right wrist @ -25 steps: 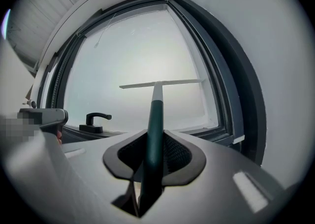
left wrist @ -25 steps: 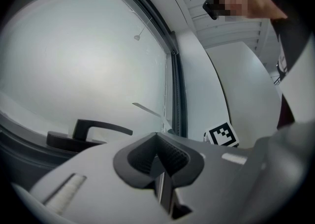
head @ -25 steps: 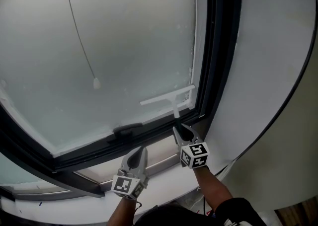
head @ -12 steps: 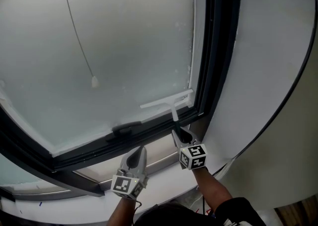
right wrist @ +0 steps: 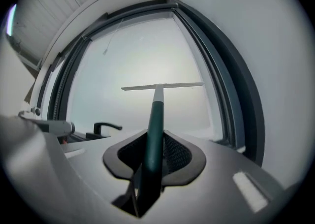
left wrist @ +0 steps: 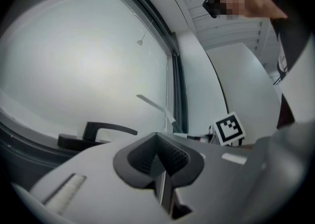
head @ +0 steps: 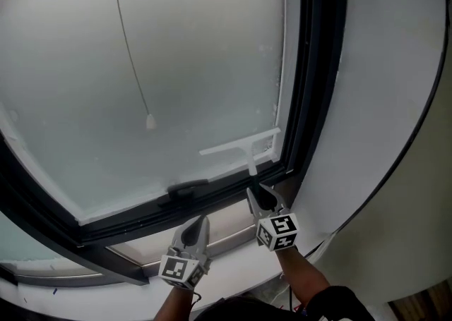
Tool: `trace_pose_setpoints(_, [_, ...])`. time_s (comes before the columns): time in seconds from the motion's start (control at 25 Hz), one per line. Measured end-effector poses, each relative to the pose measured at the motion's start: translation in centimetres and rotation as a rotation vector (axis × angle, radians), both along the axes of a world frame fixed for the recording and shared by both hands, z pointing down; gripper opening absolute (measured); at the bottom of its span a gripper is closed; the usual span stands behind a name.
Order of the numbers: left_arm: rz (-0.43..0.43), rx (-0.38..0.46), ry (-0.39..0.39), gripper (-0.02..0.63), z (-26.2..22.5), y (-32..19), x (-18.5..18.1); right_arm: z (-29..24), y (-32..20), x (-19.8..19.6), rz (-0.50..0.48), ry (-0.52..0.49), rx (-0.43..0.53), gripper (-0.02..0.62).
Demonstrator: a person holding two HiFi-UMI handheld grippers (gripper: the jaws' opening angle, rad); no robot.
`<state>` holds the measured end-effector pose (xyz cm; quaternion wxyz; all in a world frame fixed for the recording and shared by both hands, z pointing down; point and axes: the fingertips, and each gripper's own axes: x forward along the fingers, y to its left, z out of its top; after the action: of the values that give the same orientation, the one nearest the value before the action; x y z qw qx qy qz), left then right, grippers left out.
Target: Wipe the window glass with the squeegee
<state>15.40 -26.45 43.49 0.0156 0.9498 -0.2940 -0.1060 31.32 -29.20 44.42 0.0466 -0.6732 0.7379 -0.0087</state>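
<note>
**Squeegee.** The squeegee is in the lower right corner of the window glass. Its pale blade looks to lie against the pane, slightly tilted, with the right end higher. The dark handle runs down and back from it.

**Grip.** The right hand-held gripper is clamped on the handle, which runs out between its pads toward the glass. The left hand-held gripper hangs below the pane with its jaws pressed together and nothing between them.

**Risks.**
- The hold is on a round handle well back from the blade, so pressure on the glass could twist the handle in the pads and lift one blade end, leaving streaks.
- The right blade end is just beside the dark window frame. Any drift to the right would knock it against the frame.
- The bottom rail is close below the blade, so a further downward pull has little travel before it stops there.

**Edges and room.**
- Open glass lies above and to the left.
- The pull cord hangs well to the left, and a long leftward pass could snag it.
- The window handle sits on the bottom rail to the left of the squeegee and above the left hand-held gripper.
- The white wall bounds the right side.
</note>
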Motion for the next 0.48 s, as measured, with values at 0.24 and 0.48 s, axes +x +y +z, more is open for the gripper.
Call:
trace_pose_setpoints(0.24, [-0.005,0.063,0.031,-0.002,-2.8,0.1,-1.8,-14.8,-2.1,-3.2,-0.051,0.064,0.224,0.092])
trace_pose_setpoints(0.48, [-0.02,0.151,0.021,-0.002,-6.1,-0.7,-4.2,-27.6,-4.4,-5.8,-0.062,0.077,0.397,0.092])
